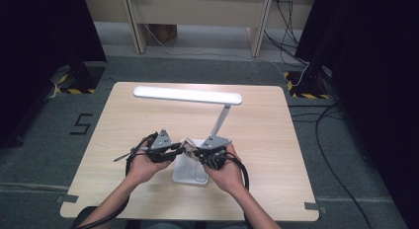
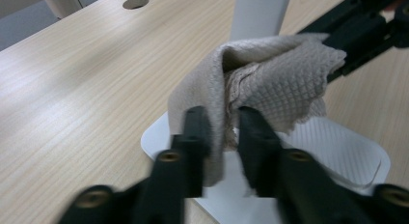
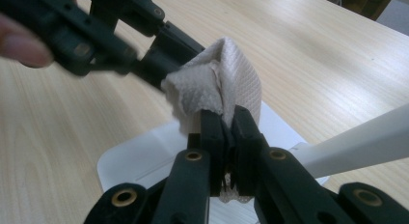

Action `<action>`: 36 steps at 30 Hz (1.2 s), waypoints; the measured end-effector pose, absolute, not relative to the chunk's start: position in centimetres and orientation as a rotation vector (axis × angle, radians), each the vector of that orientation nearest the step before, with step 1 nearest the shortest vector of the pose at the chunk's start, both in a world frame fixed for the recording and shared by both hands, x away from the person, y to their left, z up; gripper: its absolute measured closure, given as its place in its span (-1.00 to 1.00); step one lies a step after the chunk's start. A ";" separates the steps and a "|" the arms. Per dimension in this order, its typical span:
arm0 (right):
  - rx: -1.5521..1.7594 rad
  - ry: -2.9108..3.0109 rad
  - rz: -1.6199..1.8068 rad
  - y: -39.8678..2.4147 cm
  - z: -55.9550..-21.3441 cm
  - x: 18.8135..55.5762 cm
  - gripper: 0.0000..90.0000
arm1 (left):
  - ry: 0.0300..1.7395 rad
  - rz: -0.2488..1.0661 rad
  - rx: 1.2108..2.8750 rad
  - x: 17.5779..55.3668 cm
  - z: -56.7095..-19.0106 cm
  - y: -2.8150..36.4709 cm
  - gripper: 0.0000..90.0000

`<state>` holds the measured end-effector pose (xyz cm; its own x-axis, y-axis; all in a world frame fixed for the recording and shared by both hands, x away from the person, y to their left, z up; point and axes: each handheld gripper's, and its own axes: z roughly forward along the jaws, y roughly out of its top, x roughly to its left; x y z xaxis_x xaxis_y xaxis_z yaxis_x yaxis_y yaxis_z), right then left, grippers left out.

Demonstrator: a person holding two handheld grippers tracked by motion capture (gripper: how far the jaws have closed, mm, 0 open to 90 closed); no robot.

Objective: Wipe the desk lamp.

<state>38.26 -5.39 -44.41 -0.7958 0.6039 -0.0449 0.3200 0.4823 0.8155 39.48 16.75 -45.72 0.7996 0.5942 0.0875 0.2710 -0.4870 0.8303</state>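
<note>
I have both grippers meeting over the flat white square base (image 1: pixel 190 172) of the white LED desk lamp (image 1: pixel 188 95), which stands at the middle of the pale wood-grain counter (image 1: pixel 123 120). Between them hangs the beige waffle-weave cleaning cloth (image 2: pixel 270 84), bunched and lifted just above the base, at about 6 o'clock from the lamp's slanted white stem (image 1: pixel 221 121).

In the right gripper view, the right gripper (image 3: pixel 227 119) has its jaws drawn narrow and pinched on a fold of the cloth; that hold looks firm. In the left gripper view, the left gripper (image 2: pixel 221 119) has its jaws part-way apart with a hanging fold of cloth between them. The near jaw may brush the fabric, but I do not see the pads pressing on it, so I read that side as loose.

My judgement: I am mid hand-over or re-gripping, getting the cloth arranged for wiping the lamp. The cloth is carried by the right side alone at this point.

The next move calls for one clear decision. Either the left jaws close on the fold so the cloth can be stretched between both grippers, or the left backs away toward 9 o'clock and the right lowers the cloth onto the base to rub it. The stem stands close, so I would keep the motion low and small.
</note>
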 end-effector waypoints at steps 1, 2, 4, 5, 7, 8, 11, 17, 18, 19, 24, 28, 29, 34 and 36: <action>0.784 2.400 1.223 -5.4 -44.4 38.3 0.92 | 0.633 0.464 2.089 39.4 -45.7 16.7 0.31; 0.783 2.396 1.227 -5.5 -44.4 38.3 0.92 | 0.620 0.468 2.096 39.3 -45.6 16.6 0.20; 0.789 2.387 1.229 -5.6 -44.4 38.4 0.92 | 0.597 0.475 2.098 39.0 -45.5 16.5 0.02; 0.789 2.388 1.229 -5.6 -44.4 38.5 0.92 | 0.583 0.475 2.108 38.9 -45.5 16.4 -0.04; 0.788 2.391 1.226 -5.6 -44.4 38.5 0.92 | 0.557 0.493 2.130 38.8 -45.5 16.2 -0.13; 0.783 2.395 1.228 -5.5 -44.4 38.5 0.92 | 0.554 0.497 2.131 38.9 -45.6 16.0 -0.17; 0.776 2.404 1.228 -5.4 -44.4 38.4 0.92 | 0.528 0.512 2.148 39.0 -45.6 15.7 -0.20; 0.764 2.417 1.226 -5.2 -44.6 38.3 0.92 | 0.518 0.540 2.139 39.5 -45.7 15.7 0.28; 0.760 2.418 1.226 -5.2 -44.6 38.3 0.92 | 0.513 0.541 2.143 39.7 -45.6 15.9 0.38; 0.754 2.421 1.228 -5.1 -44.7 38.3 0.92 | 0.517 0.536 2.132 39.7 -45.7 15.9 0.48; 0.754 2.427 1.246 -4.8 -44.9 38.1 0.92 | 0.567 0.479 2.076 39.8 -45.6 16.1 0.81; 0.749 2.423 1.250 -4.7 -45.1 38.0 0.89 | 0.619 0.442 2.044 39.9 -45.8 16.0 0.85; 0.755 2.417 1.252 -4.7 -45.1 38.0 0.86 | 0.626 0.441 2.042 40.0 -45.9 16.0 0.86; 0.769 2.409 1.262 -5.6 -45.4 37.5 0.55 | 0.646 0.503 2.059 40.8 -46.3 16.5 0.86; 0.783 2.403 1.264 -6.4 -45.5 37.3 0.53 | 0.656 0.536 2.082 41.1 -46.6 16.9 0.86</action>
<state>37.28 -6.43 -45.48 -0.8010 0.5983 -0.0219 0.3209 0.4599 0.8279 41.05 16.87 -46.60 0.7691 0.6253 0.1319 0.2536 -0.4881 0.8352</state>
